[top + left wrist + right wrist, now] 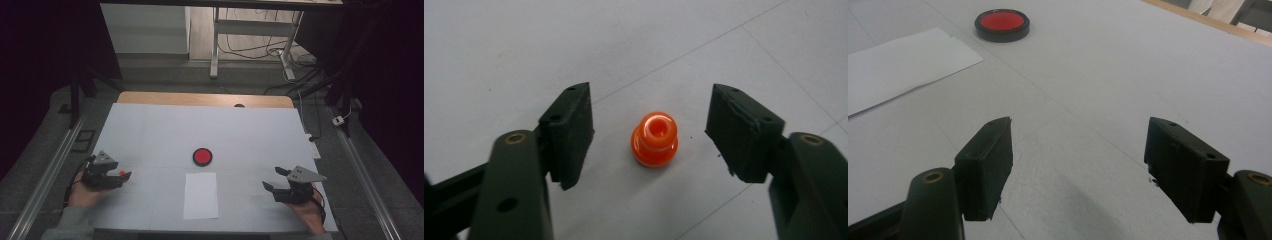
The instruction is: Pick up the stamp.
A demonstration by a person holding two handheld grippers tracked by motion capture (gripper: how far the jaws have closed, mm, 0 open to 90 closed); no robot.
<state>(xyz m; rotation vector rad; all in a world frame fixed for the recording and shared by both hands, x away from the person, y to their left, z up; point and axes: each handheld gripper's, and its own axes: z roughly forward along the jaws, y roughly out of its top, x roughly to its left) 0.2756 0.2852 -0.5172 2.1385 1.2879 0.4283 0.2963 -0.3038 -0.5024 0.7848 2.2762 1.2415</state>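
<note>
While the left gripper (651, 132) is standing over the table, its jaws are spreading wide around a small orange plastic peg (654, 139), and clear gaps are remaining on both sides, so nothing is pressing it. The peg is standing upright near the left edge of the white table cover (150, 130). The right gripper (1078, 165) is hanging open and empty over bare surface, well apart from the round red disc in a black rim (1001, 24) and the white paper sheet (903, 65).
</note>
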